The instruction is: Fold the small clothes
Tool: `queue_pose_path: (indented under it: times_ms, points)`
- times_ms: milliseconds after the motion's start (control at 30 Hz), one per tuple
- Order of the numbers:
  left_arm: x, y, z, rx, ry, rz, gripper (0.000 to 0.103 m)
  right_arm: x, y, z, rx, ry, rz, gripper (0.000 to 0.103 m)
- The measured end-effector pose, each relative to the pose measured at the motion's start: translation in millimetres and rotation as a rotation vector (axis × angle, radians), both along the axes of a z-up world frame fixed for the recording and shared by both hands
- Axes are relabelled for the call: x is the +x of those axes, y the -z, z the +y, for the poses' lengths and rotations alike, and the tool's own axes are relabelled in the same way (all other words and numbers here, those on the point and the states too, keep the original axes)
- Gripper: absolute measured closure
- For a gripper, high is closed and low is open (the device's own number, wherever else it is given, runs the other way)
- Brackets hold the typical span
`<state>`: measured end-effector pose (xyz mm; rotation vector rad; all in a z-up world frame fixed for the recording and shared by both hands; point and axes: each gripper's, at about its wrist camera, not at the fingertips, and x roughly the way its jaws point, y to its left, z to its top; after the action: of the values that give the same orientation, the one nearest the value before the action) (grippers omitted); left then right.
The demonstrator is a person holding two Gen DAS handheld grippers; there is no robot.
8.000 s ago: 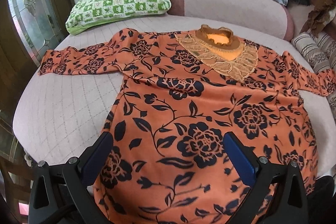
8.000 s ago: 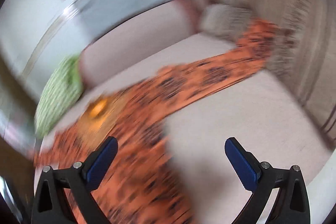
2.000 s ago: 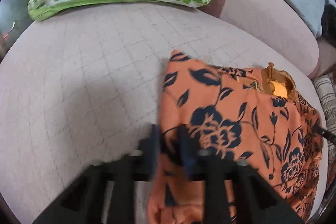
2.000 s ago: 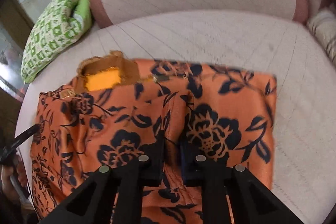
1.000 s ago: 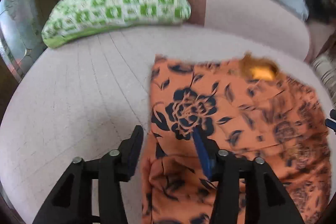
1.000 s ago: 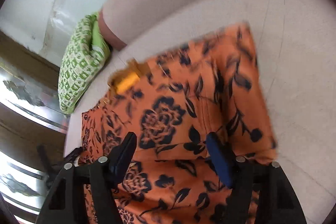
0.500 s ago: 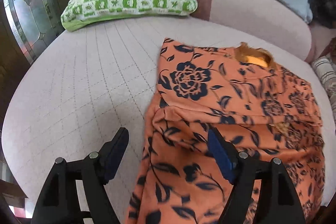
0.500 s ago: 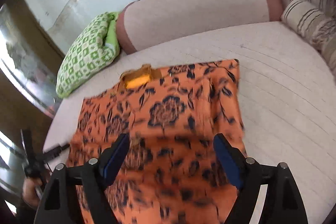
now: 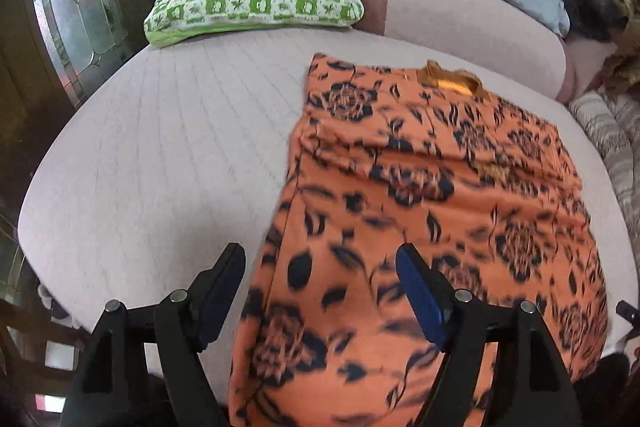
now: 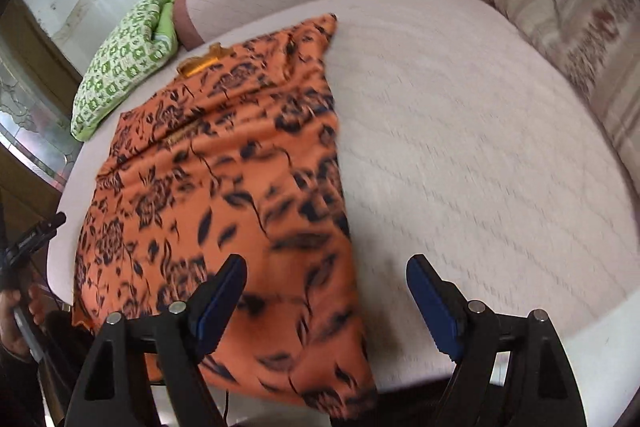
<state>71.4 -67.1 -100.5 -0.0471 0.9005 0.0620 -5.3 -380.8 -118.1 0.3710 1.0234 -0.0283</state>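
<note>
Folding at mid-stage: sleeves tucked in, top [image 9: 432, 211] flat on bed [image 9: 160, 163], hem hanging over near edge. Left gripper [image 9: 320, 291] spread, empty, low over left hem edge. Right gripper [image 10: 326, 291] likewise spread, empty, straddling right hem edge. Next, probably: pinch both hem corners, carry toward collar [image 9: 452, 83].

Soft daylight, no glare; motion blur smears the blouse [image 9: 432, 211] in both views, and fisheye edges curve to black.
</note>
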Motion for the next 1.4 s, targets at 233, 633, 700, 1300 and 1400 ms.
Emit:
queue_pose_path:
  times_ms: [233,633,700,1300,1400]
  points:
    - [-35,18,19,0.034,-0.04,0.047,0.025,-14,20,-3,0.053,0.004,0.064,0.019]
    - [-57,68,46,-0.035,-0.059,0.165,0.025,-9,36,-5,0.079,0.005,0.094,0.018]
    - [-57,70,40,-0.035,-0.029,0.16,0.025,-9,35,-3,0.087,-0.013,0.096,0.018]
    - [-73,70,39,-0.068,0.036,0.182,0.06,-13,43,20,0.11,-0.088,0.167,0.044]
    - [-78,62,40,-0.103,0.071,0.18,0.097,-15,41,5,0.252,-0.063,0.139,0.095]
